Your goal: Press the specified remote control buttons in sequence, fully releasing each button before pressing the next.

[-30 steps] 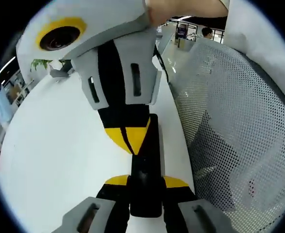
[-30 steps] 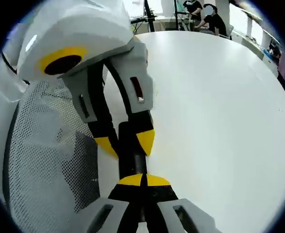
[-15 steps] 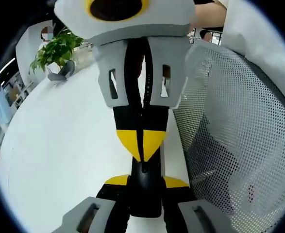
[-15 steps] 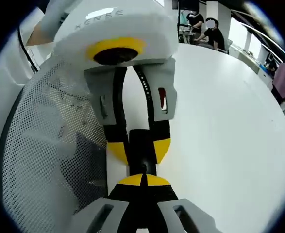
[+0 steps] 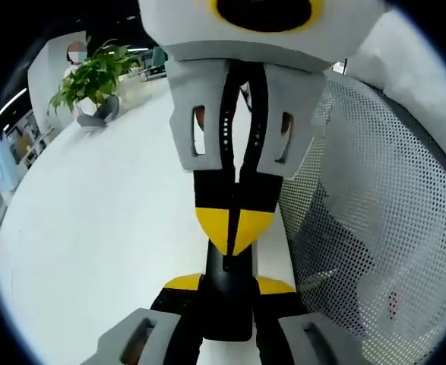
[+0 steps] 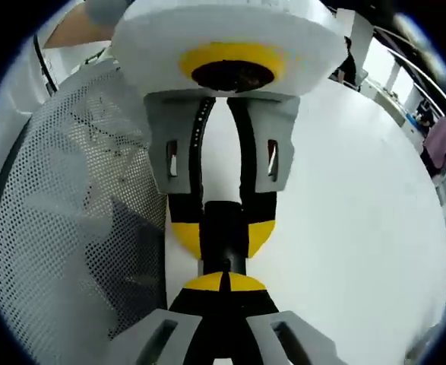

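A slim black remote control (image 5: 226, 315) lies lengthwise between the yellow-tipped jaws of my left gripper (image 5: 229, 286), which is shut on it. My right gripper (image 5: 234, 233) comes down from the top of the left gripper view. It is shut, and its yellow tips touch the remote's top face. In the right gripper view my right gripper (image 6: 224, 283) is shut with its tips against the near end of the remote (image 6: 224, 255). The left gripper (image 6: 223, 225) faces it head-on and grips the remote. The buttons are hidden.
A white table (image 5: 93, 228) spreads to the left in the left gripper view. A white mesh chair back (image 5: 374, 228) stands close on the right. A potted plant (image 5: 92, 76) sits at the table's far end. The mesh chair back (image 6: 63, 228) is also at the left in the right gripper view.
The right gripper has swung from a slant on the left to straight over the remote, facing the left gripper head-on. The left gripper has kept hold of the remote.
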Demonstrator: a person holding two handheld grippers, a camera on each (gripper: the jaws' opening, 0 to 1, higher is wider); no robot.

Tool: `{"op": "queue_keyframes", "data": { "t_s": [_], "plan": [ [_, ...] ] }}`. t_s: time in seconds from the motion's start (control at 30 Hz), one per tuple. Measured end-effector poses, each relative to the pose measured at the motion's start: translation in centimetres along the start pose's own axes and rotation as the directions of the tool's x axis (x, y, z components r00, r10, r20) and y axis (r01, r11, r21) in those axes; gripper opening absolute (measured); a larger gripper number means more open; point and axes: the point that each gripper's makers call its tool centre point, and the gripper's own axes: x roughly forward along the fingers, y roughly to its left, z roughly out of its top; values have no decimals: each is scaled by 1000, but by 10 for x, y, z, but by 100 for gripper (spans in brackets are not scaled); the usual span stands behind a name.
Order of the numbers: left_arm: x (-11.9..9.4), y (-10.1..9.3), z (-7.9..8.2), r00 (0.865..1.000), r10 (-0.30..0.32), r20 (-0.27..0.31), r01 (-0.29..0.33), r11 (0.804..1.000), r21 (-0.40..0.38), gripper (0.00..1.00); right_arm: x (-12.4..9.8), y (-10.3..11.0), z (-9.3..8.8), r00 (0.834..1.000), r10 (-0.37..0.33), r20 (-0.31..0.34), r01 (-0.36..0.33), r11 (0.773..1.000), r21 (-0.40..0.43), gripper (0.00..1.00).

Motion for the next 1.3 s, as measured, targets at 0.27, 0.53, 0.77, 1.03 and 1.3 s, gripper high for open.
{"op": "queue_keyframes", "data": {
  "t_s": [0.27, 0.53, 0.77, 1.03, 1.3],
  "plan": [
    [1, 0, 0, 1000, 1, -19, -1, 1000, 13, 24, 0, -1, 0, 998, -54, 26, 53, 998, 24, 0],
    [1, 0, 1, 1000, 13, -6, -13, 1000, 0, 24, -4, 1, 6, 995, -53, 86, 53, 999, 7, 0],
    [0, 0, 0, 1000, 14, -4, -14, 1000, -1, 24, 1, 3, 4, 999, -50, 23, 52, 993, -110, 0],
    [0, 0, 1, 1000, 12, -5, -12, 1000, 3, 24, 2, 1, 5, 998, -63, -17, 61, 993, -100, 0],
    [0, 0, 1, 1000, 12, -16, -12, 1000, 7, 24, 0, 1, 4, 997, -74, 28, 76, 996, -50, 0]
  ]
}}
